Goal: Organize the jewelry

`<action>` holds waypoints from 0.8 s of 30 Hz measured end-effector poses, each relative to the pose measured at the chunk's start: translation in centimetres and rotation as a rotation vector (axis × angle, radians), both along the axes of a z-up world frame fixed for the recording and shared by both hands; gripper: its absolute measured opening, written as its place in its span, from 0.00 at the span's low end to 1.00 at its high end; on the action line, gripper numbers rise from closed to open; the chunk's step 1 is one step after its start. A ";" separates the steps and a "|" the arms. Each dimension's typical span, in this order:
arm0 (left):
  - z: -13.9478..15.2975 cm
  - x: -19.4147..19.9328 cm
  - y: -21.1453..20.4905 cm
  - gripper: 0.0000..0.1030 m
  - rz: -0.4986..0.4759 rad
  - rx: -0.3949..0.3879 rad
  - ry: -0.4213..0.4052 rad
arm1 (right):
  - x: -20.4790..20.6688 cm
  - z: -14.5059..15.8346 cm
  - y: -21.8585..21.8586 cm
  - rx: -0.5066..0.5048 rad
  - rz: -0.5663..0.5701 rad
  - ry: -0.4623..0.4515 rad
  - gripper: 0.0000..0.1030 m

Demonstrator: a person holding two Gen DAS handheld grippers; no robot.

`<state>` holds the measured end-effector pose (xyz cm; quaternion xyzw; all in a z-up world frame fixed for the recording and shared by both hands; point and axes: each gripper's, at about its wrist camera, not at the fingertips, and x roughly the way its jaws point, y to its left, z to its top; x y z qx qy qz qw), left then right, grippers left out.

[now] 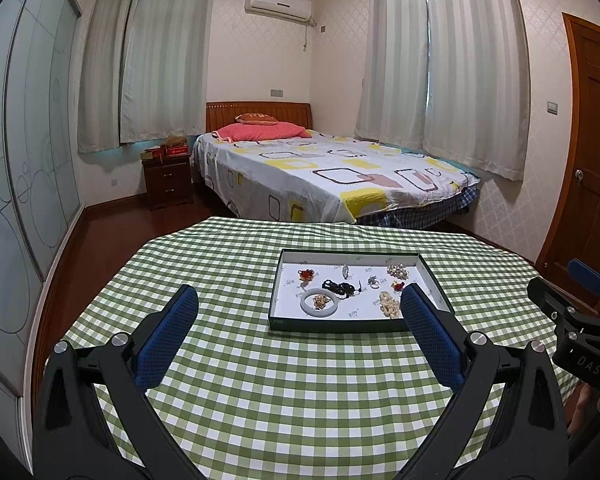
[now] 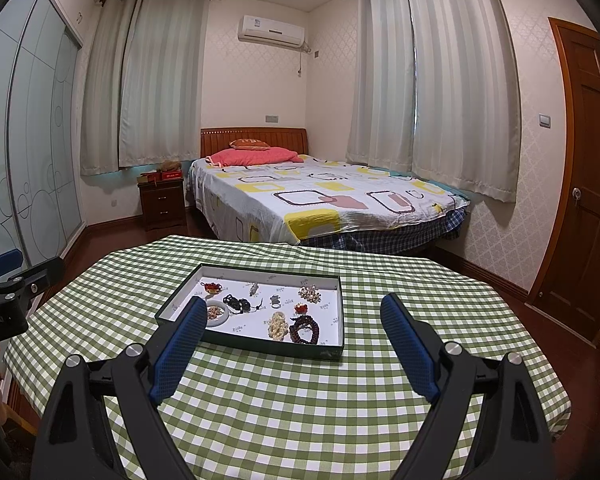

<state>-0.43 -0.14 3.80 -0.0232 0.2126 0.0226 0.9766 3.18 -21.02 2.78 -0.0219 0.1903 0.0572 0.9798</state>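
On checked table (image 1: 260, 380): tray (image 1: 278, 322) holds white bangle (image 1: 305, 307), dark beads (image 2: 305, 330); both claws wide open, empty.

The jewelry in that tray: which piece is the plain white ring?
The white bangle, at the tray's near left corner. It is one smooth, solid hoop, with a small beaded piece lying inside it; the other pieces are beads, clusters or small charms.
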 end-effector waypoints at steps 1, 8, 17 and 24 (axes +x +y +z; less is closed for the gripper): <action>0.0 0.0 0.0 0.96 0.000 0.000 0.000 | 0.0 0.0 0.0 0.000 0.001 0.000 0.83; -0.1 -0.1 0.0 0.96 -0.001 0.005 -0.009 | -0.1 0.0 0.0 0.000 0.001 -0.001 0.83; -0.1 0.0 0.2 0.96 0.009 -0.002 -0.008 | -0.2 -0.1 0.2 -0.001 0.003 0.000 0.83; -0.1 0.1 0.3 0.96 0.005 -0.005 -0.012 | -0.4 -0.4 0.5 -0.001 0.006 0.004 0.83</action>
